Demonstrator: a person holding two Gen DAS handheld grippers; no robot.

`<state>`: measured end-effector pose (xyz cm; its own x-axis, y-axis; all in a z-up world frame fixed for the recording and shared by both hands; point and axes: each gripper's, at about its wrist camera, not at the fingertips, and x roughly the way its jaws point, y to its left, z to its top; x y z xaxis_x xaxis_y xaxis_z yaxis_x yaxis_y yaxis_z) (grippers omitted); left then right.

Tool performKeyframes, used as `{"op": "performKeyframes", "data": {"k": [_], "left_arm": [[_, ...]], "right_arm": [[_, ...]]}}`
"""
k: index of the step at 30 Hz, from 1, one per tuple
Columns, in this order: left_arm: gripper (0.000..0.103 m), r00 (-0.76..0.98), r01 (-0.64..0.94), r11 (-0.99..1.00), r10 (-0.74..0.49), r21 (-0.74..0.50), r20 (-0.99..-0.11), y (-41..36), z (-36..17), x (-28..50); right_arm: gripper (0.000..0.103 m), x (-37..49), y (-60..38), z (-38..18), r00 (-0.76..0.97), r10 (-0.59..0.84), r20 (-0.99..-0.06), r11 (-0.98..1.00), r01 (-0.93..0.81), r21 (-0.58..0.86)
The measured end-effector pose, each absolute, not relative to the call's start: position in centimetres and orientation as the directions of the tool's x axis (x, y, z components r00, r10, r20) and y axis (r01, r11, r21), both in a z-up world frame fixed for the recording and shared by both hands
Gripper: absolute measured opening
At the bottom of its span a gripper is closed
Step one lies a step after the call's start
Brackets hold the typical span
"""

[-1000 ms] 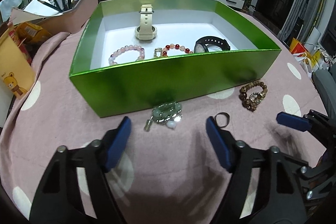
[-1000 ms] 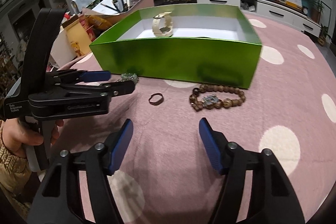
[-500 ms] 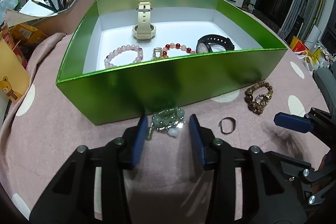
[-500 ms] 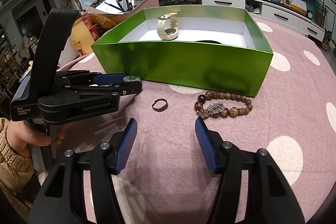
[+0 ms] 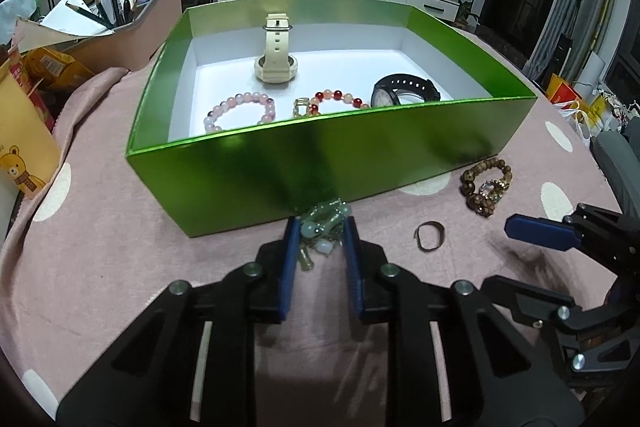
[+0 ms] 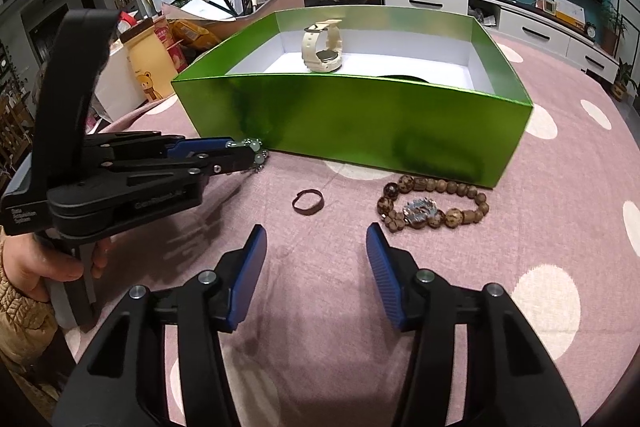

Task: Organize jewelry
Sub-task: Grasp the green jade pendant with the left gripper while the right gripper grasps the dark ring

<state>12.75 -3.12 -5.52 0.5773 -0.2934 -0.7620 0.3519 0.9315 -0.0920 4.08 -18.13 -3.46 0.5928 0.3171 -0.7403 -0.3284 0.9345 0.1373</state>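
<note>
Left tongs (image 5: 319, 233) clamped on the jade bracelet (image 5: 325, 223)

It lay just near of the green box (image 5: 320, 159); right tongs (image 6: 316, 263) stood apart above the table (image 6: 280, 347).

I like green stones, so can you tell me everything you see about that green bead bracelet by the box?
The green bead bracelet is a bunched string of pale, glassy green beads with small metal bits and a whitish drop hanging near the bottom. It lies on the pink dotted tablecloth, right against the front wall of the green box, outside it. The left gripper has its blue pads closed in on both sides of it. From the right wrist view only a few beads peek out at the tips.
</note>
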Motion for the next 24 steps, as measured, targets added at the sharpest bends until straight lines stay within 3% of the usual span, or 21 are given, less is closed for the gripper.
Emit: {"op": "performKeyframes", "data": {"k": [13,20,24], "left_arm": [[0.022,0.590,0.332,0.935,-0.309,-0.125,-0.746,-0.2,-4.5,11.9],[0.022,0.593,0.328,0.936,-0.310,-0.129,-0.743,0.5,-4.3,11.8],[0.022,0.593,0.334,0.933,-0.316,-0.131,-0.740,0.5,-4.1,11.6]], "right_arm": [[0.041,7.4,-15.1,-4.8,0.568,0.232,-0.790,0.941,-0.338,0.033],[0.021,7.8,-14.1,-4.8,0.577,0.212,-0.789,0.934,-0.357,-0.010],[0.021,7.4,-13.8,-4.8,0.589,0.196,-0.784,0.931,-0.363,-0.040]]}}
